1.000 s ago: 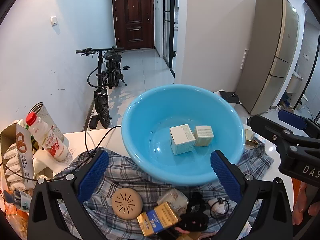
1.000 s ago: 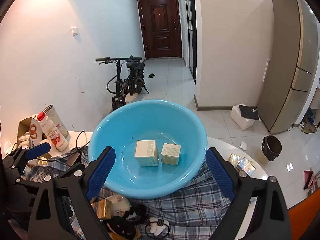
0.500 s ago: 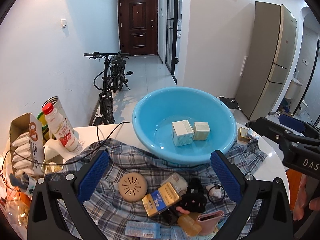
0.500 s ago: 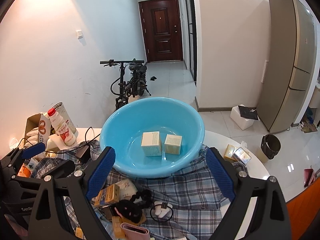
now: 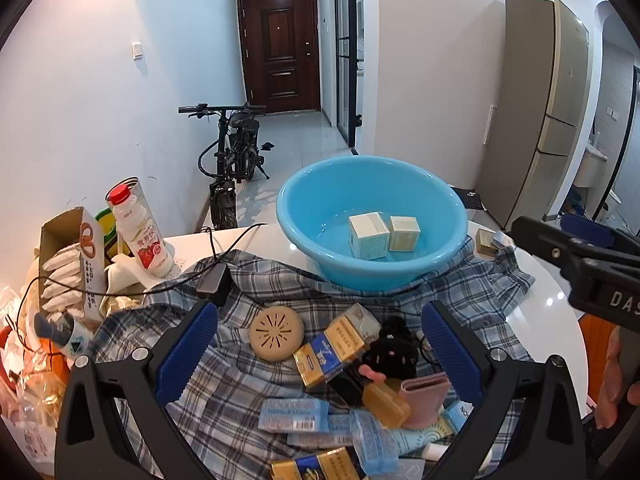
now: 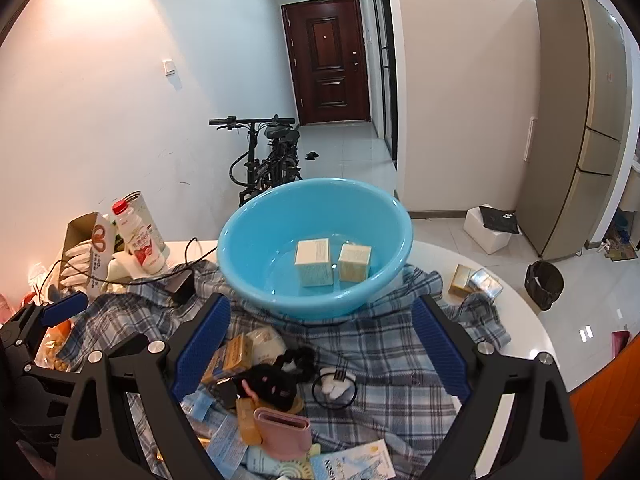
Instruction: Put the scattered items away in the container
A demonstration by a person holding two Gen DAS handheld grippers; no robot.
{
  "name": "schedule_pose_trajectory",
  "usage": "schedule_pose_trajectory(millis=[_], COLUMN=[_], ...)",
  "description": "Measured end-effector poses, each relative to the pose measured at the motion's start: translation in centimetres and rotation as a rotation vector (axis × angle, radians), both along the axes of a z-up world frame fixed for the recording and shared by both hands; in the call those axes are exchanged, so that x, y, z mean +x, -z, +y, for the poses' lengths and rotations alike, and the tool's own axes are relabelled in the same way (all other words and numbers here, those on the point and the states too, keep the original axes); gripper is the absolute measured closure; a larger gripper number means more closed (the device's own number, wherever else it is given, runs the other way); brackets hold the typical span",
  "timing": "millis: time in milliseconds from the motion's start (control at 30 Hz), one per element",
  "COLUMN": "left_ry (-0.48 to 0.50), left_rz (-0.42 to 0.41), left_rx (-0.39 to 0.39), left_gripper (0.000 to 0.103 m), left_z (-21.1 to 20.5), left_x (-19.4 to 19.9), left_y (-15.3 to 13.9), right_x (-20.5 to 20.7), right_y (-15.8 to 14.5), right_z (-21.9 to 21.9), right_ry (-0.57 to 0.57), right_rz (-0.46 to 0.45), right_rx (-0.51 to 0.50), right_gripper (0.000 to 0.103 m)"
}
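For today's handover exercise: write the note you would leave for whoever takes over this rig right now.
Left gripper: open, empty, over the pile.
Right gripper: open, empty.
Blue basin sits on the plaid shirt; two small boxes already inside.
Left to do: round beige case, gold-and-blue pack, black hair tie, pink wallet, blue tissue packs.
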State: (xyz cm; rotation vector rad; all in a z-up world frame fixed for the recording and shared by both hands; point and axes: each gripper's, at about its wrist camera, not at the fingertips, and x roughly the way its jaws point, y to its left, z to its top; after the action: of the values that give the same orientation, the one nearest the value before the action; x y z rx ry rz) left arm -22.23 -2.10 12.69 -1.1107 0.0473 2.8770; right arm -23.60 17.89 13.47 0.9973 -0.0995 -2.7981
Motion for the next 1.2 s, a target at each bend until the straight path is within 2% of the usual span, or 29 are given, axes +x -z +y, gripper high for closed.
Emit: schedule_pose_trajectory(millis=[267, 467, 633, 733, 800, 900, 1200], left_ry=[-0.005, 0.007, 0.006, 0.016, 0.008, -0.002, -0.019], left_rz=[0.02, 0.036, 0.049, 0.051, 0.045, 0.034, -0.015], left_rx=[-0.016, -0.021, -0.014, 0.006, -0.004, -0.032, 0.014], left_gripper=[0.0, 0.0, 0.0, 0.0, 0.0, 0.0, 0.0], left_z=[0.4, 0.7, 0.5, 0.3, 0.2, 0.2, -1.1], left_x=[3.5, 6.2, 7.8, 8.5, 8.8, 9.1, 10.9], left_y=[0.6, 1.3, 1.7, 2.0, 2.6, 3.5, 7.0], right_x=[3.0, 5.6, 7.6, 8.7, 9.5, 10.6, 13.1], right_y=[1.1, 2.0, 2.1, 2.3, 2.3, 2.6, 4.2], right_z=[-0.4, -1.5, -2.1, -2.4, -2.7, -2.7, -2.4], right_ry=[-0.016, -0.036, -0.059, -0.046, -0.045, -0.051, -0.047], right_rz=[0.005, 0.023, 0.039, 0.06, 0.08, 0.096, 0.076], right_rx=[0.007, 0.072, 0.08, 0.104, 0.116, 0.107, 0.106], right_gripper=[0.012, 0.012, 0.011, 0.006, 0.001, 0.001, 0.001])
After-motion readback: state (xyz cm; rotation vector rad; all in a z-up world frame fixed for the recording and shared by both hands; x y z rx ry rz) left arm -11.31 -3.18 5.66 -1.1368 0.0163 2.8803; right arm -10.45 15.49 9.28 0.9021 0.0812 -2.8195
